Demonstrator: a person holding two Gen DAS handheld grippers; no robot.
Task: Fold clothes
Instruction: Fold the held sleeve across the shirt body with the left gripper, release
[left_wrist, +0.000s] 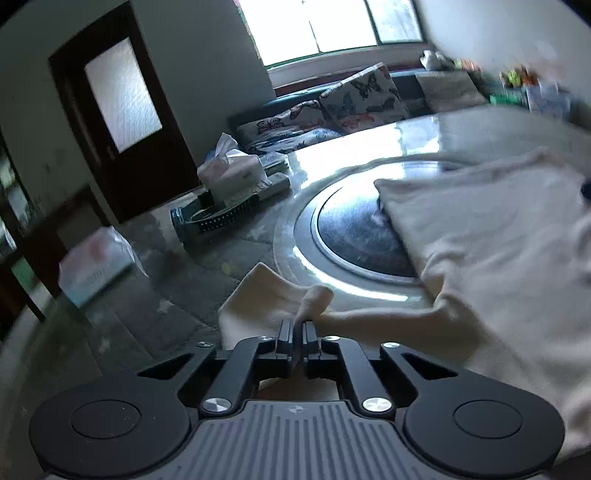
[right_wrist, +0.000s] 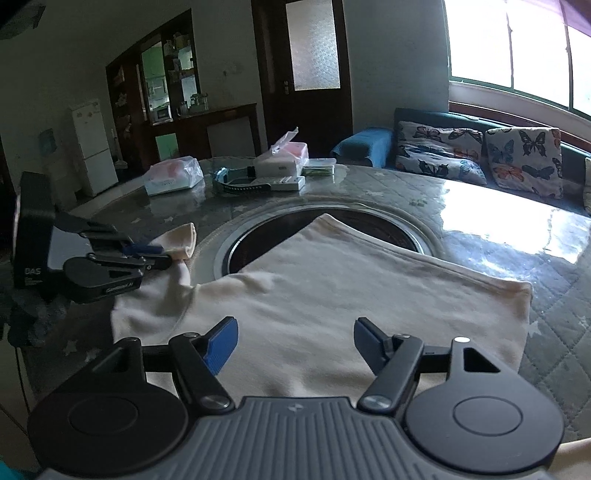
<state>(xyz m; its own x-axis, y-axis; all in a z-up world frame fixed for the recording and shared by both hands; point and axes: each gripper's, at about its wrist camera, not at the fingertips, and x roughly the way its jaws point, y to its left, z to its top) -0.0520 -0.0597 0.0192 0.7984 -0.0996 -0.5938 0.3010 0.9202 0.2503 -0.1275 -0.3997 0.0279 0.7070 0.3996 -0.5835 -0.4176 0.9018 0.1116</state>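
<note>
A cream shirt (right_wrist: 332, 288) lies spread on the round table, partly over the table's sunken dark centre (right_wrist: 266, 236). It also shows in the left wrist view (left_wrist: 491, 236). My left gripper (left_wrist: 298, 332) is shut on the shirt's sleeve (left_wrist: 266, 299) and holds it lifted a little off the table. From the right wrist view the left gripper (right_wrist: 155, 254) sits at the shirt's left side with the sleeve (right_wrist: 181, 240) in its fingers. My right gripper (right_wrist: 295, 343) is open and empty, just above the shirt's near edge.
At the table's far side are a tissue box (right_wrist: 282, 158), a plastic-wrapped packet (right_wrist: 173, 177), a dark perforated band (right_wrist: 240, 184) and a small green pack (right_wrist: 317, 170). A sofa with butterfly cushions (right_wrist: 480, 155) stands behind the table under the window.
</note>
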